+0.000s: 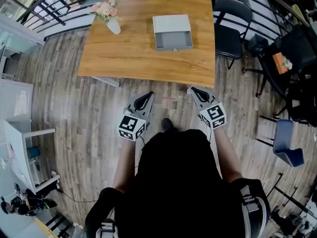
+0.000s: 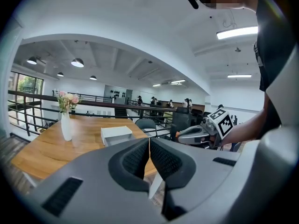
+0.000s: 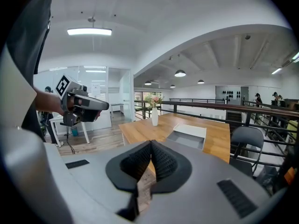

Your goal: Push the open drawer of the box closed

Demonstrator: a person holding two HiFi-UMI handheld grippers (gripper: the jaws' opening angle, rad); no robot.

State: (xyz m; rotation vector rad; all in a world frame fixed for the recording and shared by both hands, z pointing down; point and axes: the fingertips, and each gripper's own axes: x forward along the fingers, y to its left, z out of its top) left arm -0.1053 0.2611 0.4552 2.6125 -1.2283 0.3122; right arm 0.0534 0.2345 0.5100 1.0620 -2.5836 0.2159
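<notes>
The left claw [image 1: 148, 95] and right claw [image 1: 193, 90] — both clenched, empty — hang short of the counter [image 1: 129, 58]. The box [image 1: 171, 23] sits mid-counter, its drawer [image 1: 174, 40] open toward the person; best push its front squarely, centred. Only the head view shows the gap between; the gripper views confirm jaws pressed together.

No words, brands or numbers can be read anywhere. Only black-and-white square markers are seen, printed on the left cube [image 1: 132, 128] behind the jaws of the left gripper [image 1: 147, 95] and on the right cube [image 1: 213, 115] behind those of the right gripper [image 1: 193, 89]; no letters are borne by them.
</notes>
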